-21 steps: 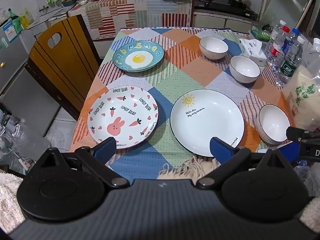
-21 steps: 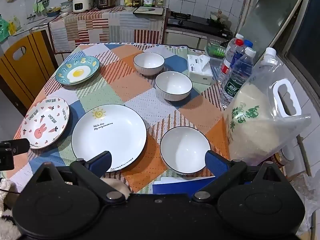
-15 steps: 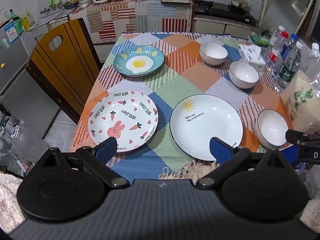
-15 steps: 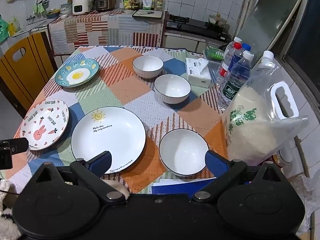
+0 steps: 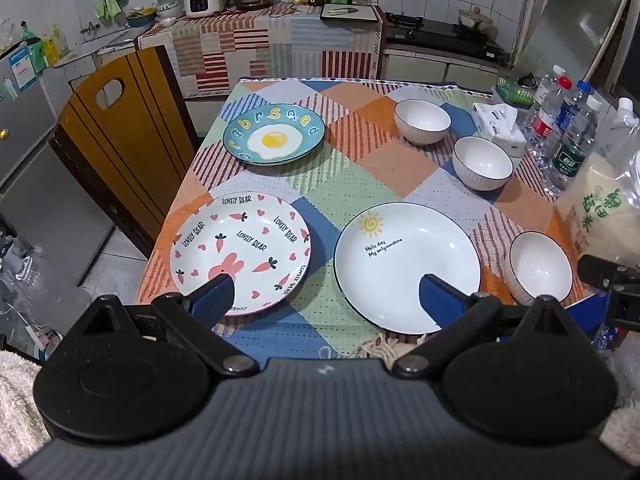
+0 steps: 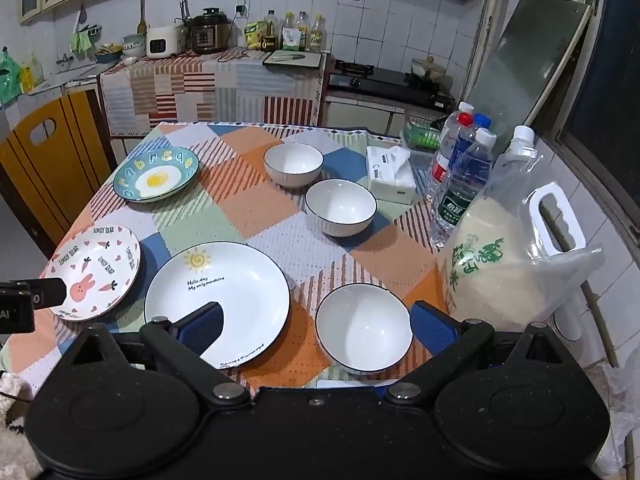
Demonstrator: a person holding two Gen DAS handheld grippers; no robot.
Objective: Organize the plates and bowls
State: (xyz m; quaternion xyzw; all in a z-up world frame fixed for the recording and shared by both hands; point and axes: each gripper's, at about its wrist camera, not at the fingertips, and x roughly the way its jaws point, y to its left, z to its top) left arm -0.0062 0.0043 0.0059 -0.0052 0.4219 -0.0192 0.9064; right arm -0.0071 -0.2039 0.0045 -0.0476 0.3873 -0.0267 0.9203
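Three plates lie on the patchwork tablecloth: a bunny plate [image 5: 240, 248] [image 6: 94, 270] at front left, a large white sun plate [image 5: 406, 266] [image 6: 218, 300] beside it, and a blue egg plate [image 5: 274, 134] [image 6: 156, 174] further back. Three white bowls stand on the right: near [image 5: 538, 268] [image 6: 364, 328], middle [image 5: 482, 162] [image 6: 340, 206], far [image 5: 422, 120] [image 6: 294, 162]. My left gripper [image 5: 326, 298] is open and empty above the front edge, between the bunny and sun plates. My right gripper [image 6: 316, 330] is open and empty, over the near bowl and sun plate.
A bag of rice [image 6: 516, 256], water bottles [image 6: 464, 184] and a tissue box [image 6: 392, 176] stand along the table's right side. A wooden chair [image 5: 116, 132] stands left of the table. A counter with appliances runs behind.
Both grippers have moved a little forward toward the table, so the plates and bowls sit lower and nearer in both views. Nothing on the table has moved.
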